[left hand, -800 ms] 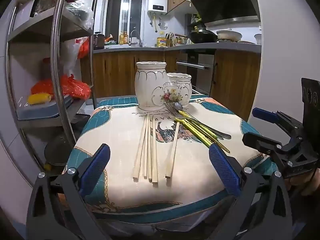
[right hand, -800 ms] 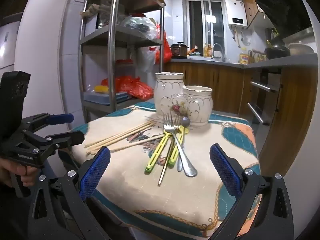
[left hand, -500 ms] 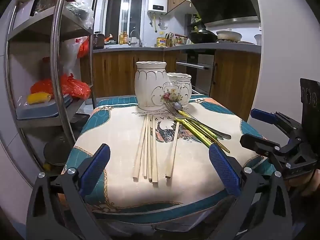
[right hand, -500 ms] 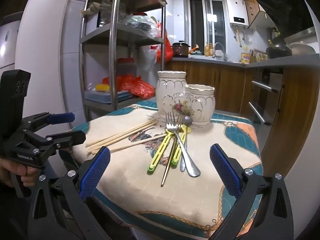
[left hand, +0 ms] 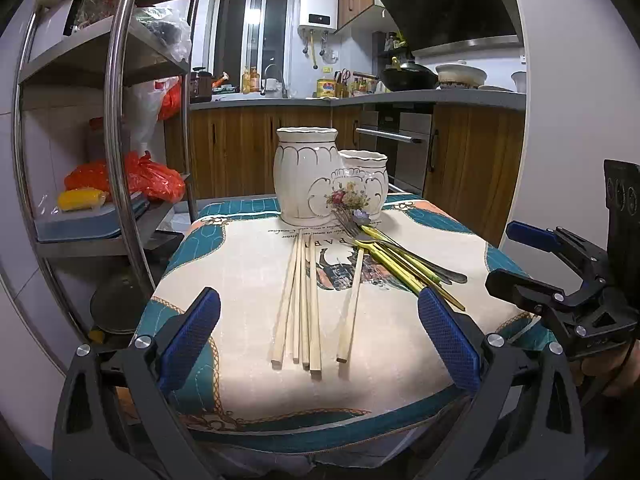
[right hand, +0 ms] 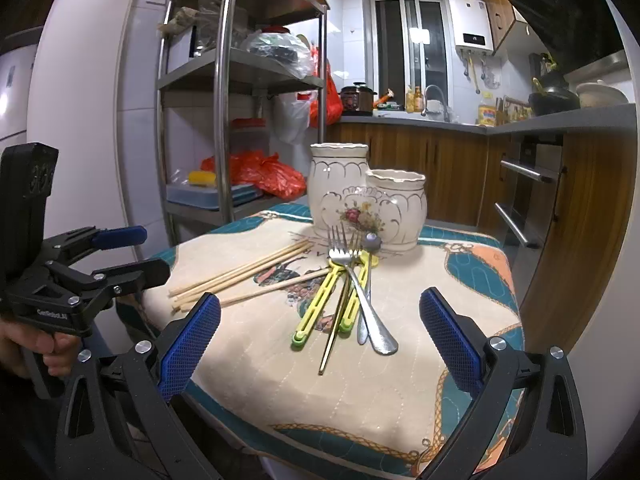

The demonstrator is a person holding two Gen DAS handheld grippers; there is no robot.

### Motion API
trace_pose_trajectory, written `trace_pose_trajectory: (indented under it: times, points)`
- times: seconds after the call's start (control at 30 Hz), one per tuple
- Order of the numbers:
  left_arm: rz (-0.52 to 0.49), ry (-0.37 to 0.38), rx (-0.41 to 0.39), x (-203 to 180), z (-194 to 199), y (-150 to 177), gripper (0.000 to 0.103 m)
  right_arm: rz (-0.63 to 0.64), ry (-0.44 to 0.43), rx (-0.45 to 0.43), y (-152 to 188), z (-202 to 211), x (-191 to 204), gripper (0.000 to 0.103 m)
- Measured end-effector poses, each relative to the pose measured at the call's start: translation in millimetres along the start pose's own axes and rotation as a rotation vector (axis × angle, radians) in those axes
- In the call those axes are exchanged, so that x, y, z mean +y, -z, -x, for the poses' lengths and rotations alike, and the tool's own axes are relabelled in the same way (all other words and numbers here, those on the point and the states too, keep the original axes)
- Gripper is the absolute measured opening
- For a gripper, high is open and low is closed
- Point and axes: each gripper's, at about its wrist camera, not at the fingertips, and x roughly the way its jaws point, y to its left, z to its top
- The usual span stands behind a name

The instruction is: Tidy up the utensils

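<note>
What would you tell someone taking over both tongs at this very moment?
Left tongs: open, empty, short of the table.
Right tongs: open, empty.
Chopsticks lie loose on the cloth; one lies apart.
Forks and spoons lie piled before the holders.
Tall holder and short holder stand upright at the far edge; nothing sticks out of them.
Done: nothing yet.
Left: all utensils still to sort.

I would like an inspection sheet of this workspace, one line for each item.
Surface: small table with a patterned cloth.
Job's things: wooden chopsticks lying flat; forks and spoons piled beside them; two-part ceramic holder behind, contents not visible.
Clutter: nothing seen.
Tongs: left tongs open, empty; right tongs open, empty.
Cables: nothing seen.
Surroundings: metal shelf rack, kitchen counter.
</note>
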Motion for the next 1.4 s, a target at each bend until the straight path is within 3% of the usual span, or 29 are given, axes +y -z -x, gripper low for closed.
trace_pose_trajectory:
  times: [1.4]
  points:
    - [0.004,-0.009,0.006,-0.2,0.4,4.9,0.097,-0.058,-0.019,0.020,1.0,-4.1,-4.9,0.099]
